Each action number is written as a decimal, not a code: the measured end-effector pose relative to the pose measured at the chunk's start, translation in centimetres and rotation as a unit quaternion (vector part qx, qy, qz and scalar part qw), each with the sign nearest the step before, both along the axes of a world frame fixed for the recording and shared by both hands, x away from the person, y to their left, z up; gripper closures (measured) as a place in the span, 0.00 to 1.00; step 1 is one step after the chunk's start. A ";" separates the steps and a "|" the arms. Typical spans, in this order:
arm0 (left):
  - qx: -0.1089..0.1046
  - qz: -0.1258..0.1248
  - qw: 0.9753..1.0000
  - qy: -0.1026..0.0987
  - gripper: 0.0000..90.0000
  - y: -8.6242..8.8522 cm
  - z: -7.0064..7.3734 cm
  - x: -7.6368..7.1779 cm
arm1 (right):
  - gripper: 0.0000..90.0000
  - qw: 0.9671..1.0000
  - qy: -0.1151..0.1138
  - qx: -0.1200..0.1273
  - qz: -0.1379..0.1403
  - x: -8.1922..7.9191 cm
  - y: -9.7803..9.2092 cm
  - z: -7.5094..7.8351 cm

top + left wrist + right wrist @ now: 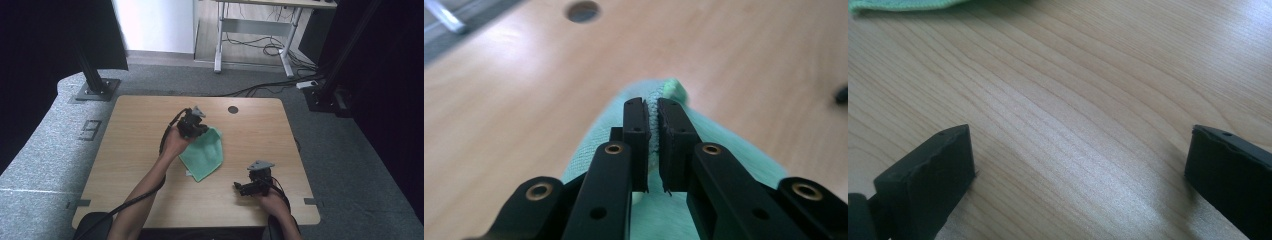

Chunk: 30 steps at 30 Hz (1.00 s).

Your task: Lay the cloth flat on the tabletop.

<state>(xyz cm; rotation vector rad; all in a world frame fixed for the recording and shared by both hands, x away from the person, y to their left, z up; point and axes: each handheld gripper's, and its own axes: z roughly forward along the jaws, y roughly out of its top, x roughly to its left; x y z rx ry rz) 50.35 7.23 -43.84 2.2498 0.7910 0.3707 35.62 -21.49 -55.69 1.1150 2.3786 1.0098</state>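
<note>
The left gripper (pixel 651 107) has its jaws pressed together on a fold of the green cloth (pixel 204 152), near one far corner of it, so the grasp on this side looks already made. The right gripper (pixel 1080 150) has its jaws wide apart over bare wood and holds nothing; in the high view it rests low near the front right part of the table (pixel 140 120), well apart from the cloth. The cloth itself lies near the middle of the table, partly flat, with the pinched corner raised a little under the left gripper. I judge the work, which seems to be folding or moving the cloth, as only begun: one corner is taken, the second corner is not yet gripped, and no clean fold is visible. There is good open room: the wood to the left and right of the cloth is free, and the table edges are well away from it. The round cable hole (pixel 233 109) sits near the far edge, just beyond the pinched corner, so a pull in that direction should stay short of it.
</note>
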 end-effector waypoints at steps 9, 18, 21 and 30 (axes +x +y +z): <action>0.019 0.062 0.998 -0.008 0.84 1.8 0.8 3.8 | 0.00 1.000 0.000 0.000 0.000 0.0 0.0 0.0; 0.004 0.082 0.996 -0.027 0.39 3.3 -0.7 3.9 | 0.00 1.000 0.000 0.000 0.001 0.0 0.0 0.0; -0.002 0.061 0.998 -0.016 0.27 3.7 -1.5 2.8 | 0.00 1.000 0.000 0.000 0.001 0.0 0.0 0.0; 0.048 0.054 0.997 0.005 0.16 6.2 -7.8 0.1 | 0.00 1.000 0.001 0.000 0.001 0.0 0.0 0.0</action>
